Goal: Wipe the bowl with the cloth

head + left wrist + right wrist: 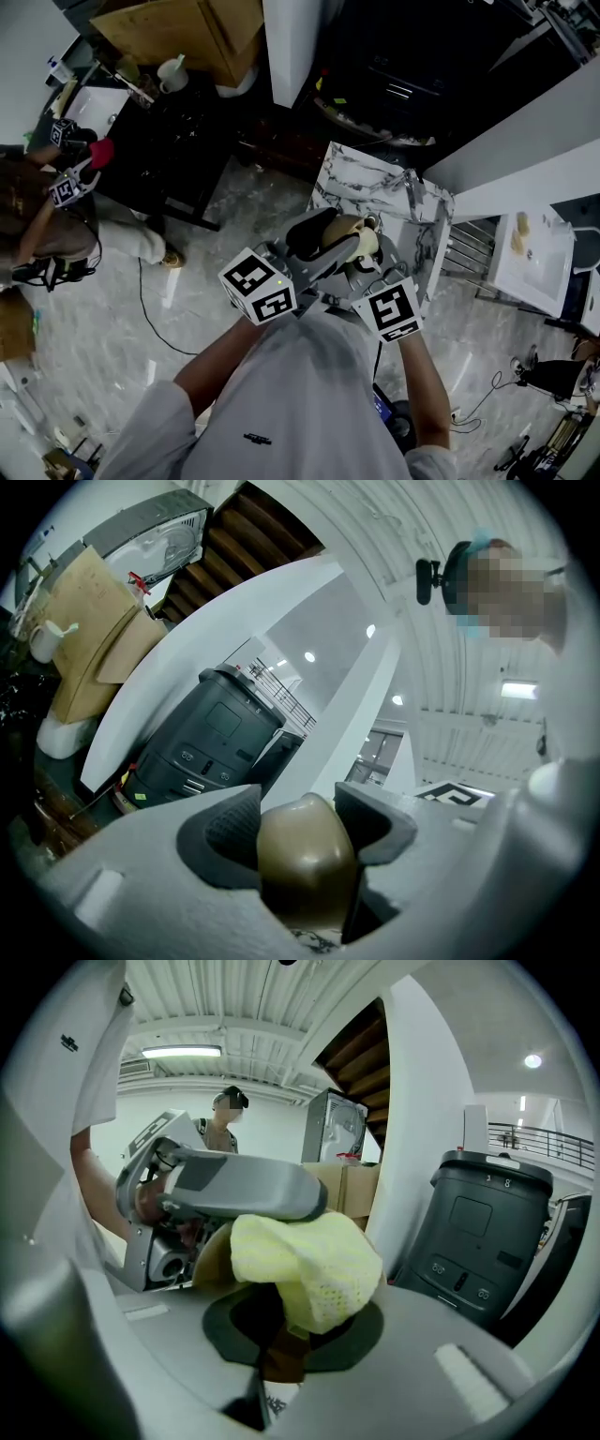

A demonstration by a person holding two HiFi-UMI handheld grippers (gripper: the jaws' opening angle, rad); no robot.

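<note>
Tan-brown bowl [305, 855] is pinched at the rim by the L gripper [300, 822] jaws, bottom centre of left gripper view. In head view it's mid-frame, held up, w/ marble bench [375, 183] just above it in frame. R gripper [286, 1330] jaws are clamped on a bunched yellow knit cloth [309, 1260]. Cloth lies against the bowl, L gripper body just above it in right gripper view. Both grippers close together. Bkgd: dark grey machine [478, 1232] at right, cardboard box [178, 33] upper left.

Bowl [343, 232] held over the marble desk [356, 183].
Left gripper [321, 247] and right gripper [371, 272] meet at it, close before the person's chest.
</note>
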